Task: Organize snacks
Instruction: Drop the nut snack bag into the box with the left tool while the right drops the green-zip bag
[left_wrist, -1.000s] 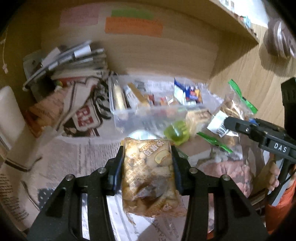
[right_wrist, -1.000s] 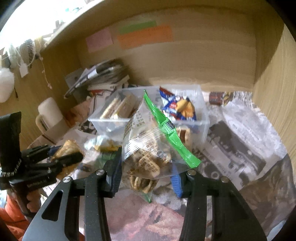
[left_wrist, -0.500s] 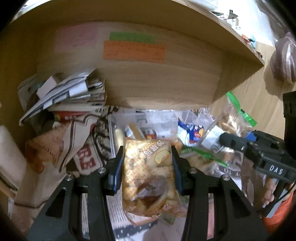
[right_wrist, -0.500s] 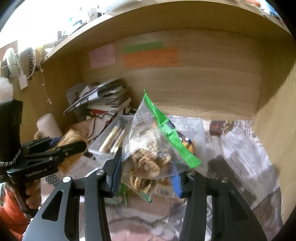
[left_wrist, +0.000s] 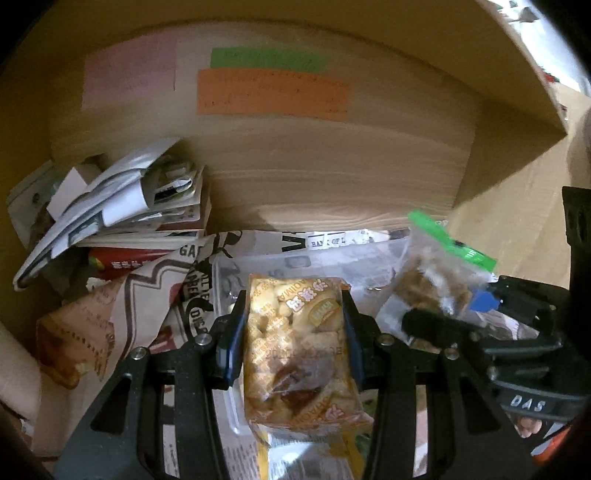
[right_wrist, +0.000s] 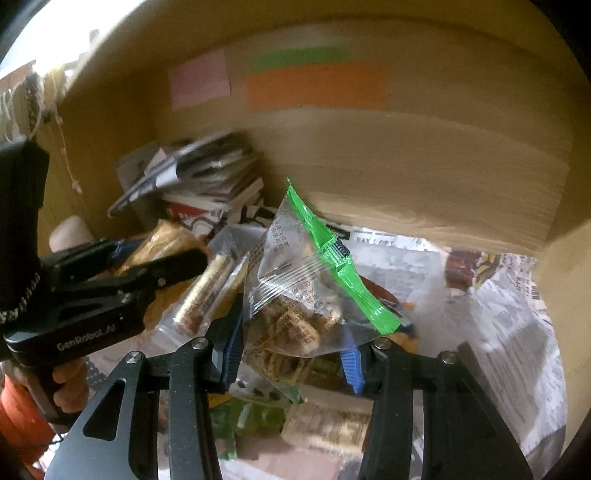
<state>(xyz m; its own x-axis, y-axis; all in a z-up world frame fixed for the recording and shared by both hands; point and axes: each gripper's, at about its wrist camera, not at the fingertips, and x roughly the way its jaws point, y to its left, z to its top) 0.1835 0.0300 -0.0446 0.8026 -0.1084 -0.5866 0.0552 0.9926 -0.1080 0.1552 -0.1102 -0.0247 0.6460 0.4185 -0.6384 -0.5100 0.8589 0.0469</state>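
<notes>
The left gripper (left_wrist: 293, 332) pinches a yellow snack packet (left_wrist: 297, 354) between its jaws, above the clear plastic box (left_wrist: 258, 264) on the newspaper-covered table (right_wrist: 509, 332). The right gripper (right_wrist: 291, 350) pinches a clear bag with a green strip (right_wrist: 299, 291) just beside it. Both packets are soft and slippery; they could slide out, or the two grippers could bump, because they work close together over one box.

Bin (left_wrist: 258, 266) on newspaper (right_wrist: 517, 332) under shelf, before back panel. Paper stack (left_wrist: 122, 206) left of bin. Notes (left_wrist: 273, 92) on back panel above. Yellow pack (left_wrist: 299, 350) over bin, left; clear bag (right_wrist: 303, 288) over bin, right.
</notes>
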